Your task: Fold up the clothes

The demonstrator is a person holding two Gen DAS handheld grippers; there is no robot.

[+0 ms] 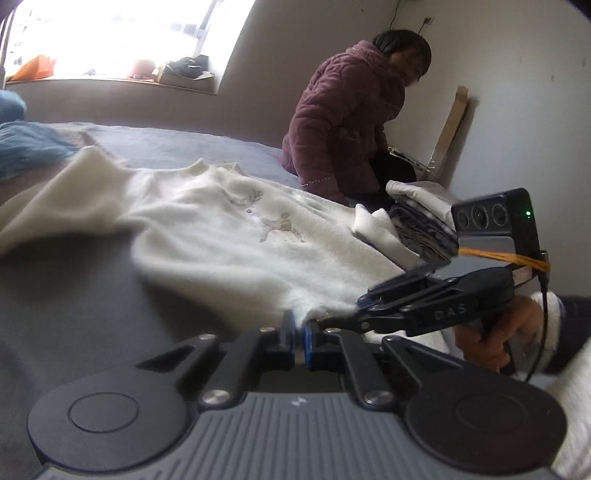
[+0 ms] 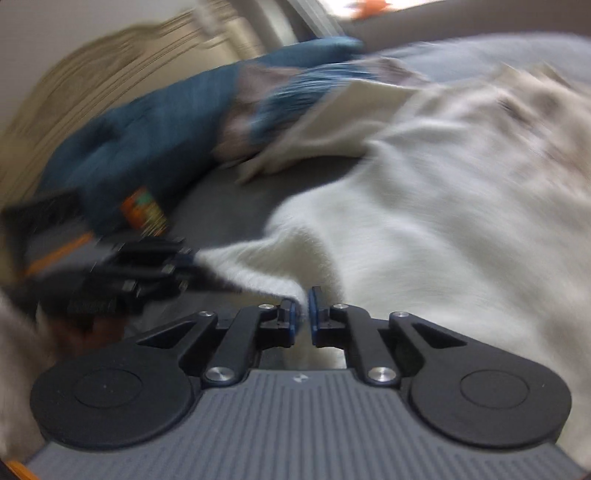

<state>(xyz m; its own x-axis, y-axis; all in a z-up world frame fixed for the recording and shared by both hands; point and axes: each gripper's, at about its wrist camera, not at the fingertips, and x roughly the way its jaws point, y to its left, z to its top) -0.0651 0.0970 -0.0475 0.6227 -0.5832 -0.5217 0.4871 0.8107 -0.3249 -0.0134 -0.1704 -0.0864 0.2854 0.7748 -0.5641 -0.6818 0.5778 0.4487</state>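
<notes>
This is a bedroom in a home. A wide bed (image 1: 74,314) with a grey sheet fills the room, with a blue blanket (image 2: 122,147) and a stack of folded clothes (image 1: 421,218) on it. A person in a padded purple jacket (image 1: 343,122) sits near a bright window (image 1: 122,33) with a cluttered sill.

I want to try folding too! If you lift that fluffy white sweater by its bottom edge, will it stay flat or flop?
The fluffy white sweater will probably flop: it already drapes in soft folds on the grey bed. It looks light, since the left gripper and right gripper raise its hem by small pinches.
</notes>
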